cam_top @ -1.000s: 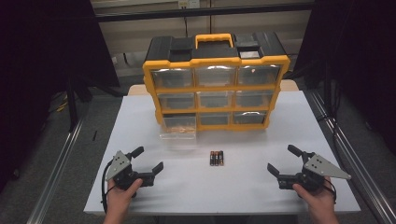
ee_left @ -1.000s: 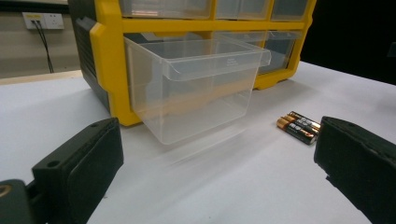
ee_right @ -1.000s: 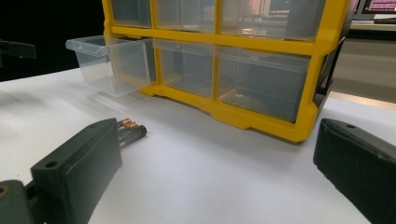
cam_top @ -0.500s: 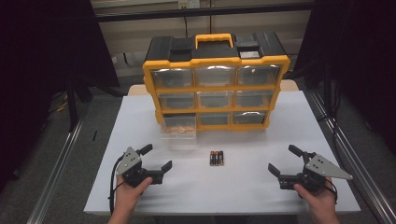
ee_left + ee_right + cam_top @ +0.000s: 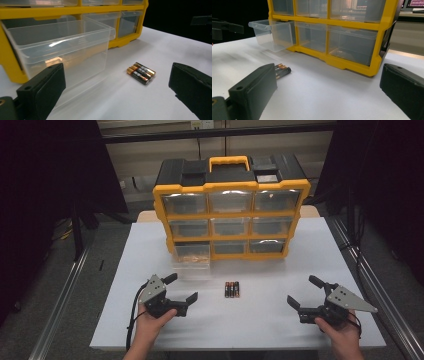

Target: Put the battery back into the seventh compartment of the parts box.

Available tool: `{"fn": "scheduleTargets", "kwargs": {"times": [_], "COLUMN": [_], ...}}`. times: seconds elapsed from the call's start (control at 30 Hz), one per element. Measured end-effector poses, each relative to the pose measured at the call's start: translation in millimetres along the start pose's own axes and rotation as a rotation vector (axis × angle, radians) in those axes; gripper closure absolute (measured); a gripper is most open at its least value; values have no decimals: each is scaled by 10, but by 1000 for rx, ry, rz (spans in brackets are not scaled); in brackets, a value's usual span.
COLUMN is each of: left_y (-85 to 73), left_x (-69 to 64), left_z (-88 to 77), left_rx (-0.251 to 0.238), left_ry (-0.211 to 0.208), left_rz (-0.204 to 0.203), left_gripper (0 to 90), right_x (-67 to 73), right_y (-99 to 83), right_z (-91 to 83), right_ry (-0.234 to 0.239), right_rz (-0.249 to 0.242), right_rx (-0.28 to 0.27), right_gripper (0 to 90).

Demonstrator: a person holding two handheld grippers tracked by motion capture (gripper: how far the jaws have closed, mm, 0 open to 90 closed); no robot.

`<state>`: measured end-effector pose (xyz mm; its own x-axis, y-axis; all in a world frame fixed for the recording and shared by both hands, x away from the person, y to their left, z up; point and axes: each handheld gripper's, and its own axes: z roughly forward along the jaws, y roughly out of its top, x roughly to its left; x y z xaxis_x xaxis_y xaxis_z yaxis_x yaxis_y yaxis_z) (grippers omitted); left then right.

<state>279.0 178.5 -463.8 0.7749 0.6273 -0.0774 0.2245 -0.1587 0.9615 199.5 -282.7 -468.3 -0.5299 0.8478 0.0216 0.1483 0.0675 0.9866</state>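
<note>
High view, batteries: three batteries [image 5: 231,289] lie side by side, touching, on the white desk [image 5: 250,320], just at 6 o'clock of the yellow drawer organizer [image 5: 230,210]; long axes run 12 to 6 o'clock.
High view, drawer: the clear drawer [image 5: 191,260] at the organizer's bottom left is pulled out, at 10 o'clock of the batteries.
High view, left claw: the left claw [image 5: 181,287] is spread wide, holding nothing, at 9 o'clock of the batteries and near them.
High view, right claw: the right claw [image 5: 304,292] is spread wide, holding nothing, at 3 o'clock, well apart.
Left gripper view: batteries [image 5: 141,72] lie between the wide jaws, farther off, gold ends toward 10 o'clock; the drawer [image 5: 62,47] stands at 10 o'clock.
Right gripper view: batteries [image 5: 282,70] peek from behind the left jaw, long axes toward 2 o'clock; the organizer [image 5: 352,32] lies at 12 o'clock.
</note>
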Motion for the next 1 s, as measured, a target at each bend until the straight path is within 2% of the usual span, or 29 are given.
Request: {"fn": "scheduleTargets", "kwargs": {"times": [0.03,0.13,0.17,0.2,0.23,0.27,0.3,0.4,0.43,0.47,0.53,0.57,0.7,0.83,0.93,1.0], "left_y": [5,30,33,40,42,49,52,63,68,73,75,82,104,122,119,122], "left_x": [-20,-36,-56,-55,-69,-68,-92,-99,-127,-125,-143,-144,-192,-205,-227,-230], "left_z": [22,64,89,102,125,140,180,209,251,264,287,298,366,413,456,479], "left_rx": [-7,11,1,11,6,24,17,26,21,33,25,31,37,54,59,80], "left_ry": [2,-5,-8,-11,-14,-15,-18,-21,-24,-29,-31,-32,-37,-36,-41,-33], "left_rz": [-7,25,5,23,16,34,10,22,13,28,18,30,17,27,13,32], "left_gripper": [12,13,13,13,13,13,14,15,15,15,15,15,17,17,17,18], "right_x": [1,4,3,3,3,2,0,-2,-3,-3,-3,-3,-1,1,1,-2], "right_y": [0,1,1,0,0,-2,-3,-2,-2,-2,-2,-2,-1,2,2,1], "right_z": [0,1,0,4,4,5,6,2,2,4,5,5,7,0,2,1], "right_ry": [0,0,3,0,0,0,3,5,5,3,4,3,4,5,2,5], "right_rz": [2,4,4,3,3,1,2,1,1,1,1,1,0,5,2,2], "right_rx": [0,1,4,2,2,1,0,1,0,-1,-2,-2,-2,0,-3,-1], "right_gripper": [7,7,7,7,7,7,7,7,7,7,7,7,7,7,7,7]}}
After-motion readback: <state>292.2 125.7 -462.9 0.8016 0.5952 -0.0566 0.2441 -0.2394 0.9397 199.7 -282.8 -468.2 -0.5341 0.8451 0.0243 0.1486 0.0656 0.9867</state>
